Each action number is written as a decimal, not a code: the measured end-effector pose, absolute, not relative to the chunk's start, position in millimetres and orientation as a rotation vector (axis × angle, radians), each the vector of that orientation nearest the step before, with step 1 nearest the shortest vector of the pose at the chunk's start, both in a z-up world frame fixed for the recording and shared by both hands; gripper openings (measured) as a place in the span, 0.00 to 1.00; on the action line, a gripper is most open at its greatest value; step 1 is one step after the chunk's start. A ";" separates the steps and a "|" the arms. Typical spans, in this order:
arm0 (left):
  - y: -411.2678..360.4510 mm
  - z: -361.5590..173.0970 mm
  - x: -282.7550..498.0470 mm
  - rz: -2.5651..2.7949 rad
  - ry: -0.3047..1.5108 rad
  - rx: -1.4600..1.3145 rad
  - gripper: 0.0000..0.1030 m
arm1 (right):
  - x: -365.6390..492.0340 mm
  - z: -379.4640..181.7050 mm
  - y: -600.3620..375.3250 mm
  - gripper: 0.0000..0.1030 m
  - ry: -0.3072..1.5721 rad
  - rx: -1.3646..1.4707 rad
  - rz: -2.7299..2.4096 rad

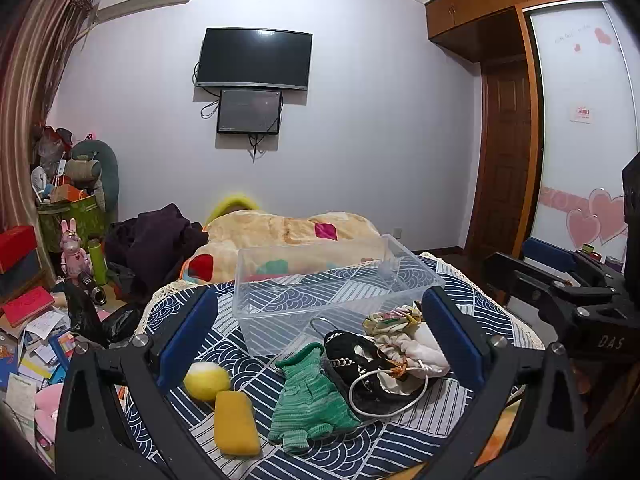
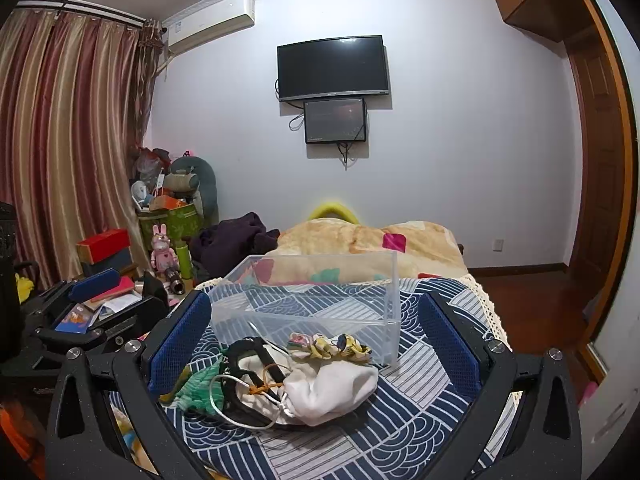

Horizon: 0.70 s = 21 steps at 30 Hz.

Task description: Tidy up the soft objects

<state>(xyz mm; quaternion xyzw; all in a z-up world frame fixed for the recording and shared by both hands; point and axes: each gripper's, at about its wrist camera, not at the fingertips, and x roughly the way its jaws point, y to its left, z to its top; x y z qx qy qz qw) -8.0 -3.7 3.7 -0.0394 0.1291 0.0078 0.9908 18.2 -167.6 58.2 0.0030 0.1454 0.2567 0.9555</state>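
A clear plastic bin [image 1: 280, 312] [image 2: 384, 320] stands empty on the blue patterned cloth. In front of it lie a yellow ball [image 1: 206, 380], a yellow sponge [image 1: 236, 424], a green knit glove [image 1: 308, 404] [image 2: 198, 388], a black knit piece [image 1: 356, 356], a white drawstring pouch [image 1: 428, 354] [image 2: 332, 388] and a patterned cloth bundle [image 1: 394, 316] [image 2: 328, 346]. My left gripper [image 1: 320, 336] is open above these items. My right gripper [image 2: 316, 336] is open over the pouch; it also shows at the right of the left wrist view [image 1: 560, 276].
The cloth-covered table [image 2: 420, 420] ends in a lace edge at the right. A bed with an orange blanket [image 1: 288, 236] lies behind. Clutter of boxes, books and toys [image 1: 48, 300] fills the floor at the left. A wooden door [image 2: 600, 160] stands at the right.
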 end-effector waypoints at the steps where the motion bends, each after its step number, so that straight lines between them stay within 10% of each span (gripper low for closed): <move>1: -3.8 3.5 -8.1 0.016 0.259 -0.078 1.00 | 18.2 58.4 -167.3 1.00 0.295 0.006 0.521; 21: -3.7 4.0 -8.5 0.018 0.260 -0.075 1.00 | 17.0 58.0 -166.6 1.00 0.293 0.002 0.523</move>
